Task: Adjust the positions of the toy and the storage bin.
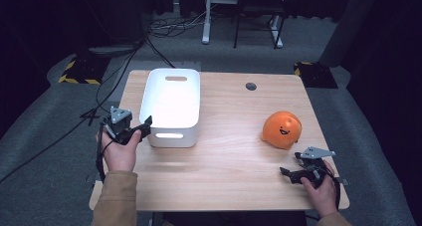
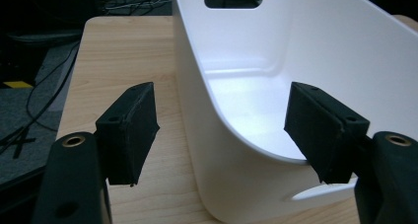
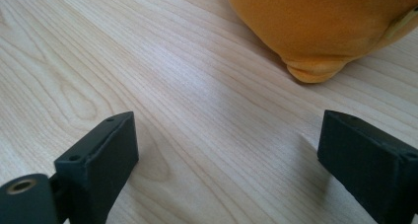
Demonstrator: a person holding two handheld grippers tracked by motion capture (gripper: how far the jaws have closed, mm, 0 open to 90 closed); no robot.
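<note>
No brand, label or writing can be read on anything; the orange plush toy (image 1: 281, 130) bears only a dark smiling face. It sits on the right part of the wooden desk (image 1: 229, 161), just beyond the right claw (image 1: 293, 167), whose jaws stand wide and hold nothing, low over the wood. The left claw (image 1: 142, 128) is wide too, its jaws straddling the near left corner of the white bin (image 1: 171, 105), one outside the wall and one inside.

White bin (image 1: 171, 106) and orange plush (image 1: 282, 130) flank bare table (image 1: 229, 136).
</note>
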